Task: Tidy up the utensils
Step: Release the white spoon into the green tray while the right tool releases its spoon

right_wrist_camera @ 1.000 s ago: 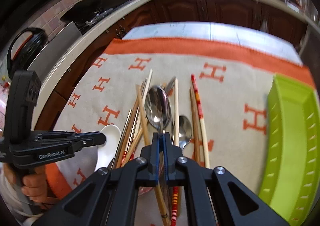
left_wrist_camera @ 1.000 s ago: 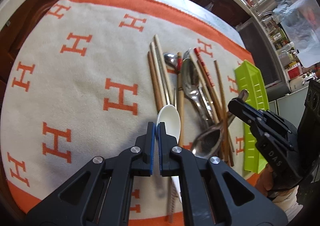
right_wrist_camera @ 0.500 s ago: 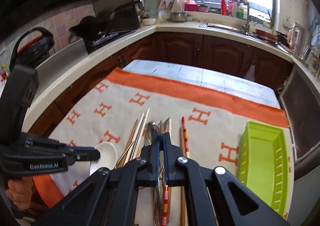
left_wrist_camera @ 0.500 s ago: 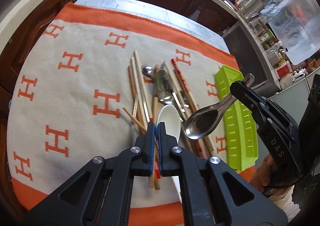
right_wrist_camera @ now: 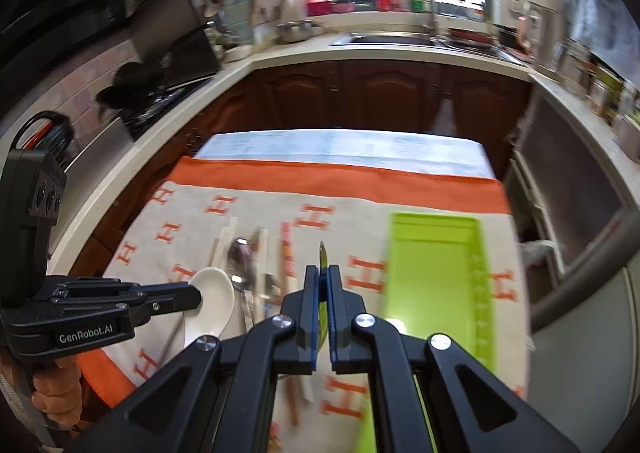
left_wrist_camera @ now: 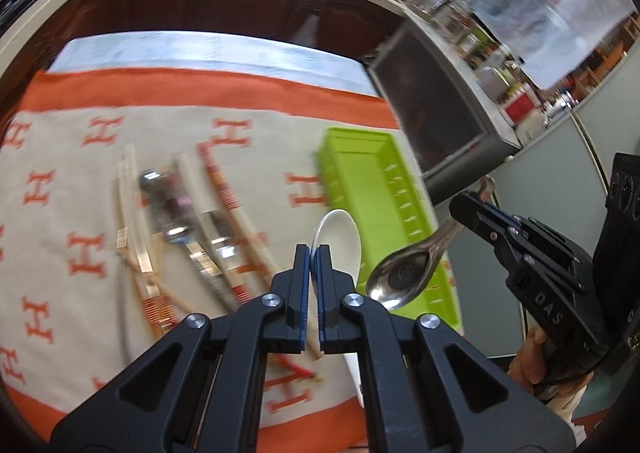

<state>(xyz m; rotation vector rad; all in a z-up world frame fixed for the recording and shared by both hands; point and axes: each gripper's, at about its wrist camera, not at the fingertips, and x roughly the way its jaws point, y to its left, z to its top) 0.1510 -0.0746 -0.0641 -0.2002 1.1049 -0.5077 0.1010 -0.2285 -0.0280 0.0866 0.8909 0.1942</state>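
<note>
A cream cloth [left_wrist_camera: 168, 125] with orange H marks and an orange border is covering the desk [right_wrist_camera: 340, 147], whose pale bare top is showing at the far edge. Dark wooden cabinets [right_wrist_camera: 380, 93] and a light worktop with a sink [right_wrist_camera: 384, 39] are running round behind it, and a dark appliance front [left_wrist_camera: 432, 121] is standing just off the desk's right side. On the cloth a loose heap of chopsticks [left_wrist_camera: 224, 189], some wooden and some with red-striped ends, is lying mixed with metal spoons [left_wrist_camera: 180, 229]; motion blur is smearing them, so their number is not telling. To their right a long lime-green tray [left_wrist_camera: 372, 189] is sitting lengthwise on the cloth, its inside bare, and nothing is lying between the heap and the tray.

The left gripper [left_wrist_camera: 314, 253] is holding a white ceramic soup spoon [left_wrist_camera: 338, 241] by its handle, its jaws squeezed nearly together on it, the bowl pointing away above the cloth near the tray's near end. The right gripper [right_wrist_camera: 324, 271] is clamping a shiny metal spoon [left_wrist_camera: 404, 277] by the handle with jaws almost closed; in the left wrist view its bowl is hanging over the tray's near end, clear of it. A hand [right_wrist_camera: 56, 393] is gripping the left tool's handle.
</note>
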